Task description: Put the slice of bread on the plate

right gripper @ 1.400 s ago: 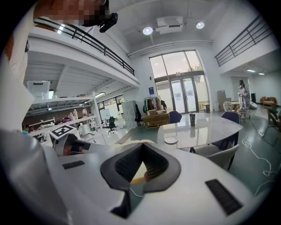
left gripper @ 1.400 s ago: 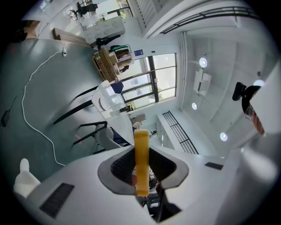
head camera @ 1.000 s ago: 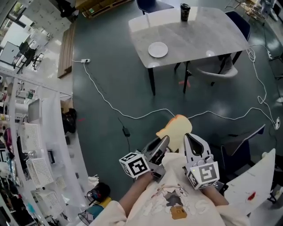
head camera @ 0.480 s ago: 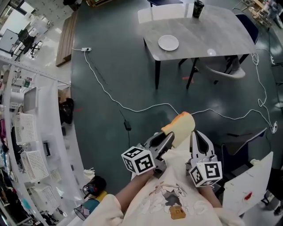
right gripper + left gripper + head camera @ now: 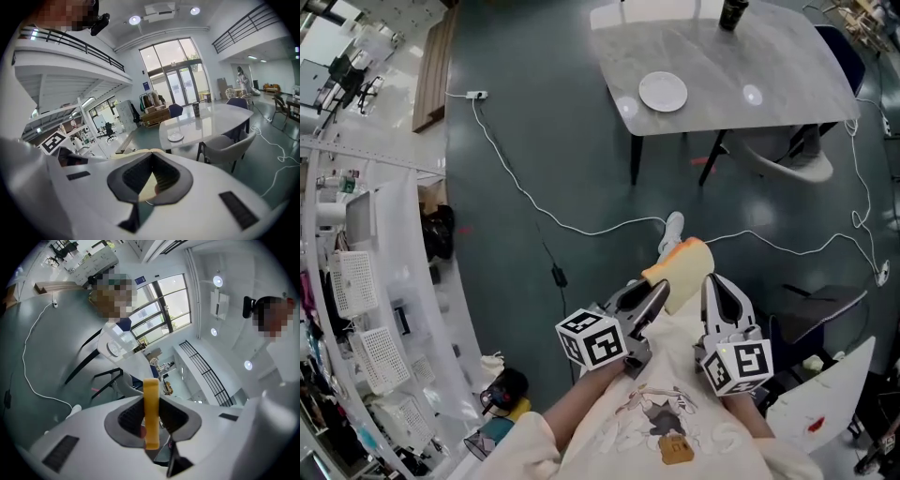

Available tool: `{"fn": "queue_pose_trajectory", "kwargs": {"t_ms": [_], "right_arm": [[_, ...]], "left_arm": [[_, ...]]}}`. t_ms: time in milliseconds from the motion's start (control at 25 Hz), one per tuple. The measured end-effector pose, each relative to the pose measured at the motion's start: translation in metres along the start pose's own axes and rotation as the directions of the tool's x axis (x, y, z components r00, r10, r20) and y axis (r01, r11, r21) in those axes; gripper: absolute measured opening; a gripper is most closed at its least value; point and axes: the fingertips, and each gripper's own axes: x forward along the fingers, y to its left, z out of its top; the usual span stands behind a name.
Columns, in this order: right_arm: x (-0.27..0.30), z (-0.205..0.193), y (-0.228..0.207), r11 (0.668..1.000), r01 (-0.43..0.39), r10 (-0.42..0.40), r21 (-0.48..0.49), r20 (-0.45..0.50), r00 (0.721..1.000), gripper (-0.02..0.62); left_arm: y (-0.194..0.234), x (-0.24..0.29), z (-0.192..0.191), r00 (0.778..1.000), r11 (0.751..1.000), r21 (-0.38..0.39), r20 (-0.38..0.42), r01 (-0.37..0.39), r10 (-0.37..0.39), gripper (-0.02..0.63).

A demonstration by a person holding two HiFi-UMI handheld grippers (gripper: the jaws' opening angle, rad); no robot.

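In the head view my left gripper (image 5: pixel 654 292) is shut on a slice of bread (image 5: pixel 682 269), tan with an orange crust, held out in front of my body above the dark floor. In the left gripper view the slice (image 5: pixel 151 413) stands edge-on between the two dark pads. My right gripper (image 5: pixel 715 286) hovers just right of the slice; its fingertips meet and hold nothing. The white plate (image 5: pixel 663 91) lies bare on the grey table (image 5: pixel 769 66) far ahead. It also shows in the right gripper view as the plate (image 5: pixel 176 136).
A dark cup (image 5: pixel 732 13) stands at the table's far edge. A pale chair (image 5: pixel 787 155) is tucked under the table's right side. A white cable (image 5: pixel 534 202) snakes over the floor. Shelving (image 5: pixel 356 281) lines the left. My shoe (image 5: pixel 672 230) shows ahead.
The table and plate have drawn closer and shifted right in the head view. A shoe has stepped into sight. Both grippers sank slightly; the bread stays gripped.
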Motion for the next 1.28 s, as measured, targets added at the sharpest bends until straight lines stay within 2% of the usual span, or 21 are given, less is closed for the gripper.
{"fn": "queue_pose_trajectory", "kwargs": {"t_ms": [320, 480, 640, 720, 840, 960, 1120, 1280], "right_arm": [[0.097, 0.103, -0.049, 0.999, -0.052, 0.051, 0.016, 0.067, 0.996, 0.005], [0.135, 0.135, -0.084, 0.996, -0.092, 0.09, 0.017, 0.076, 0.993, 0.005], [0.159, 0.158, -0.115, 0.99, -0.113, 0.105, 0.08, 0.091, 0.99, 0.005], [0.167, 0.166, -0.125, 0.987, -0.12, 0.11, 0.108, 0.096, 0.989, 0.005], [0.175, 0.175, -0.129, 0.986, -0.141, 0.133, 0.093, 0.084, 0.988, 0.005], [0.193, 0.181, -0.134, 0.983, -0.167, 0.161, 0.078, 0.081, 0.984, 0.005], [0.22, 0.179, -0.139, 0.978, -0.168, 0.158, 0.125, 0.085, 0.984, 0.005], [0.255, 0.177, -0.142, 0.986, -0.14, 0.132, 0.088, 0.09, 0.987, 0.005]], "left_arm": [[-0.011, 0.072, 0.131, 0.994, 0.995, 0.076, 0.095, -0.057, 0.049, 0.098], [-0.014, 0.119, 0.167, 0.991, 0.996, 0.055, 0.125, -0.066, 0.058, 0.098], [-0.016, 0.151, 0.195, 0.983, 0.992, 0.061, 0.151, -0.115, 0.105, 0.098], [-0.019, 0.162, 0.204, 0.979, 0.989, 0.061, 0.16, -0.136, 0.125, 0.098], [-0.023, 0.174, 0.215, 0.975, 0.983, 0.074, 0.159, -0.166, 0.153, 0.098], [-0.021, 0.192, 0.233, 0.977, 0.986, 0.061, 0.155, -0.158, 0.147, 0.098], [0.0, 0.209, 0.256, 0.977, 0.981, 0.056, 0.117, -0.185, 0.178, 0.098], [0.033, 0.228, 0.277, 0.985, 0.985, 0.064, 0.074, -0.162, 0.157, 0.098]]}}
